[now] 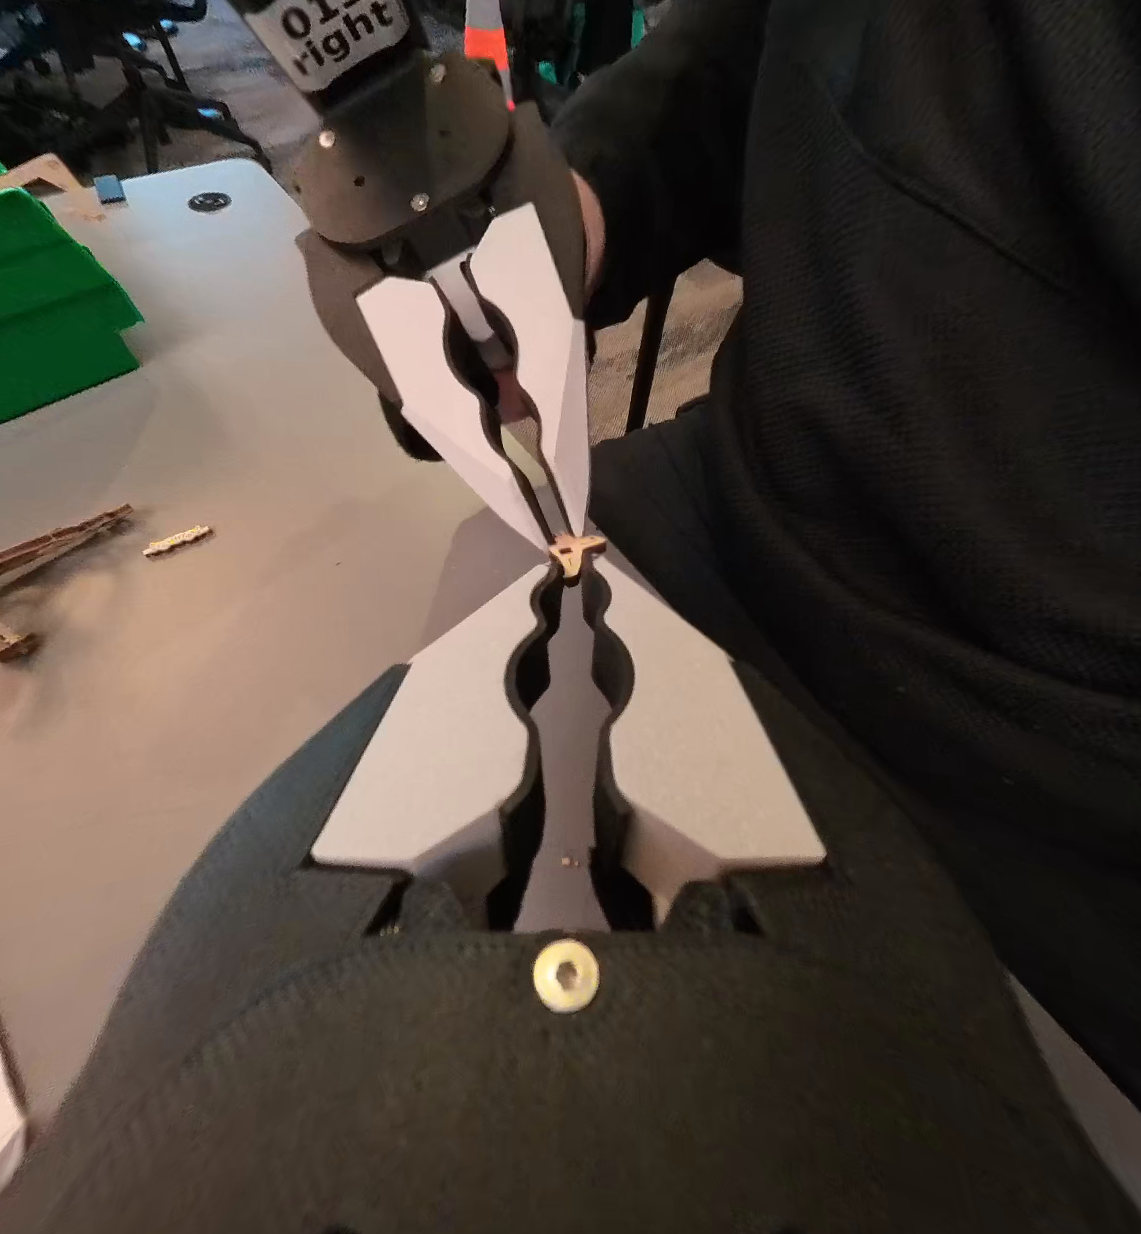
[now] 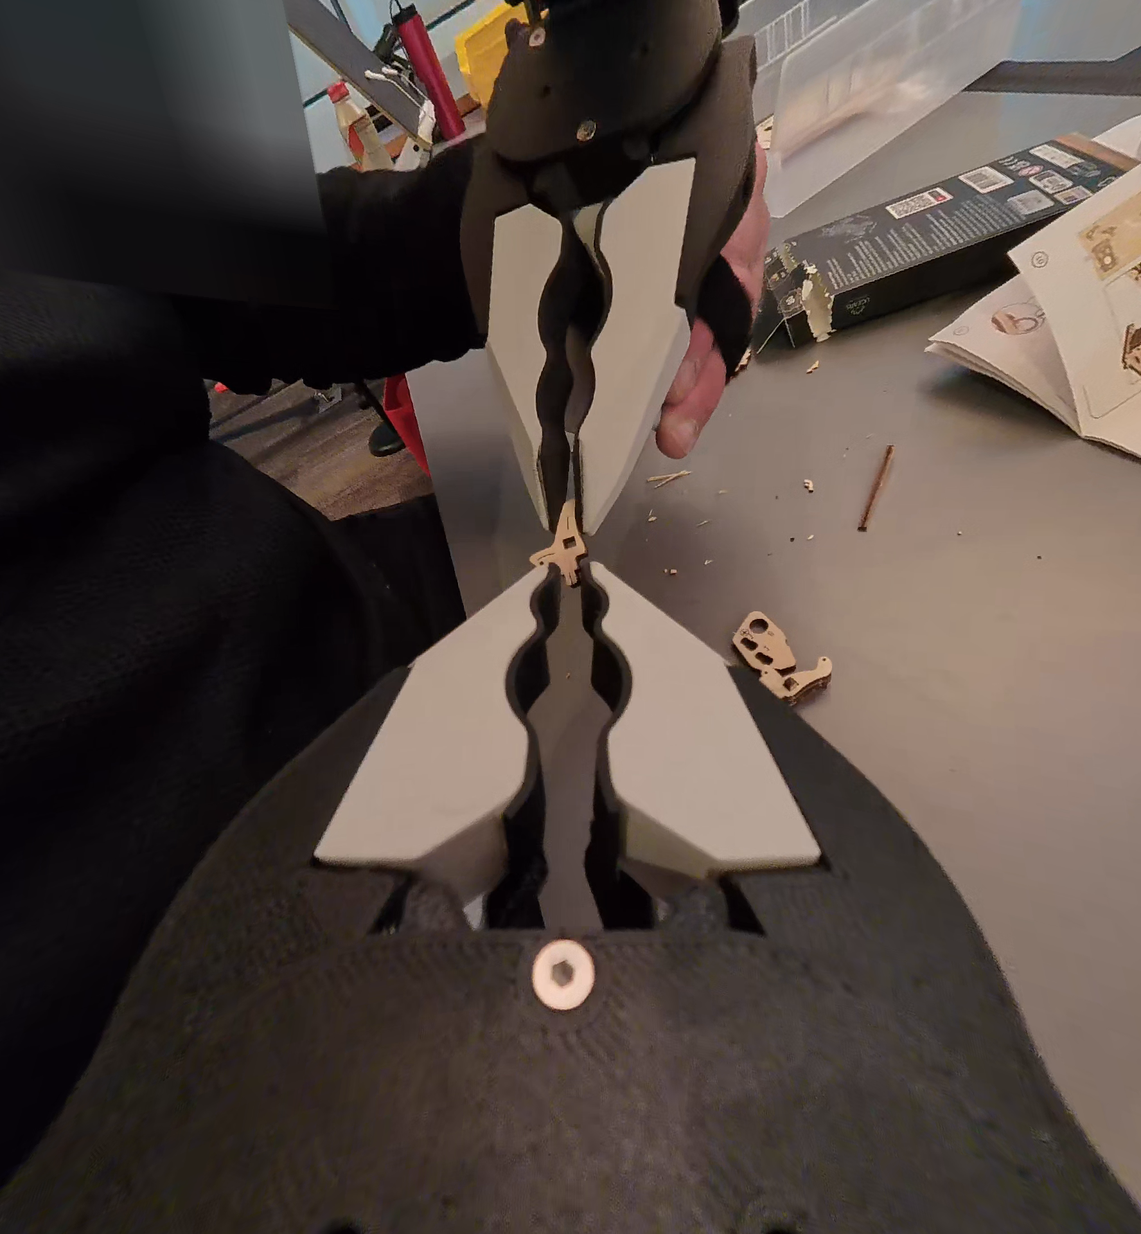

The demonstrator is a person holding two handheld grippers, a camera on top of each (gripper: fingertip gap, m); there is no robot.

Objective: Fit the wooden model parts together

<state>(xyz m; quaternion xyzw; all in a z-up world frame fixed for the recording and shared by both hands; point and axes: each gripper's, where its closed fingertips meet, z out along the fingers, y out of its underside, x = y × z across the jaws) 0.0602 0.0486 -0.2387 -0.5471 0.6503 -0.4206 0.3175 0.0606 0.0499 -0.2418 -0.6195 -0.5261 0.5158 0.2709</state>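
two claws pinch one wooden piece (image 2: 562, 549) near a booklet (image 2: 1088, 354).

Dim indoor light, soft shadows on the grey table (image 2: 888, 668); wide-angle bending at edges, background blurred, a dark smeared patch upper left

Both wrist cams sit close behind their own jaws, facing each other across the small wooden piece (image 1: 574, 553) (image 2: 562, 551). Left cam looks past it to green bins (image 1: 27, 314); right cam past it to a booklet (image 2: 1088, 334). Shared: the piece, grey bench (image 1: 221, 414) (image 2: 921, 601).
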